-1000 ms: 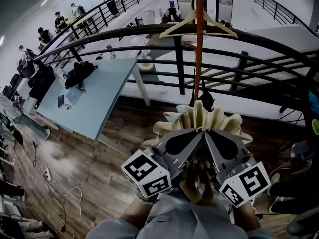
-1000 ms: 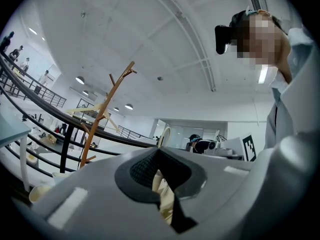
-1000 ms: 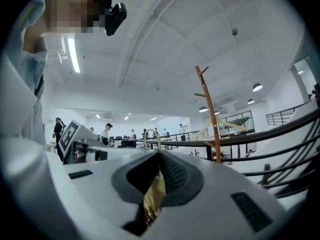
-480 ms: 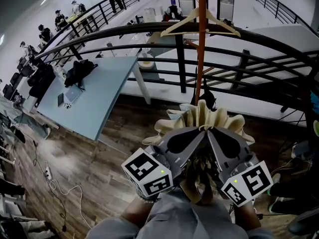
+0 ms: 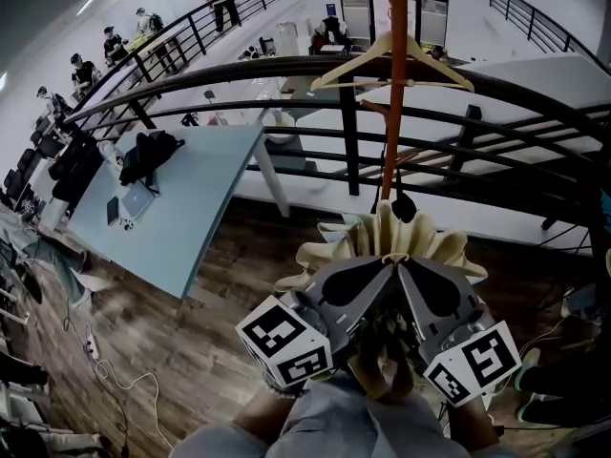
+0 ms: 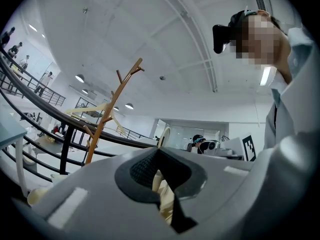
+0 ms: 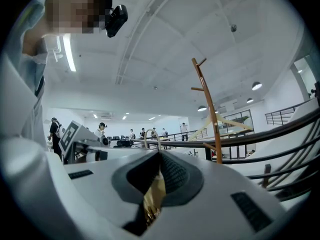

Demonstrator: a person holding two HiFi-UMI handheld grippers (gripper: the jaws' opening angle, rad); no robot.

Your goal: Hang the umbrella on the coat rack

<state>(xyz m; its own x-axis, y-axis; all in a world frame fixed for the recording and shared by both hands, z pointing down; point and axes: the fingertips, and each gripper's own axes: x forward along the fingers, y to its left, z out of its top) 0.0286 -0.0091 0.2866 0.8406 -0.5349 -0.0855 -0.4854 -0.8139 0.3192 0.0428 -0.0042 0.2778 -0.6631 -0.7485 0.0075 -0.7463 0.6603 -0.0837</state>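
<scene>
A cream folded umbrella point(image 5: 392, 233) stands upright in front of me, its pleated fabric fanning out above both grippers. My left gripper point(image 5: 385, 262) and right gripper point(image 5: 402, 262) meet tip to tip, each shut on the umbrella. In the left gripper view, cream fabric point(image 6: 163, 191) fills the jaws of the left gripper point(image 6: 159, 152), and the curved handle point(image 6: 162, 134) rises beyond. The right gripper point(image 7: 160, 155) pinches golden fabric point(image 7: 151, 196) below the hooked handle point(image 7: 149, 134). The orange wooden coat rack point(image 5: 393, 93) stands just beyond the umbrella, carrying a wooden hanger point(image 5: 392, 56). Its branched top point(image 6: 129, 75) shows bare pegs.
A black curved railing point(image 5: 286, 70) runs behind the rack. A pale blue table point(image 5: 177, 198) at the left holds a black bag point(image 5: 145, 153) and a laptop. Cables lie on the wooden floor point(image 5: 124, 351). Several people stand along the far walkway.
Both grippers and the umbrella have shifted slightly right and toward the coat rack. Their grip on the umbrella is unchanged.
</scene>
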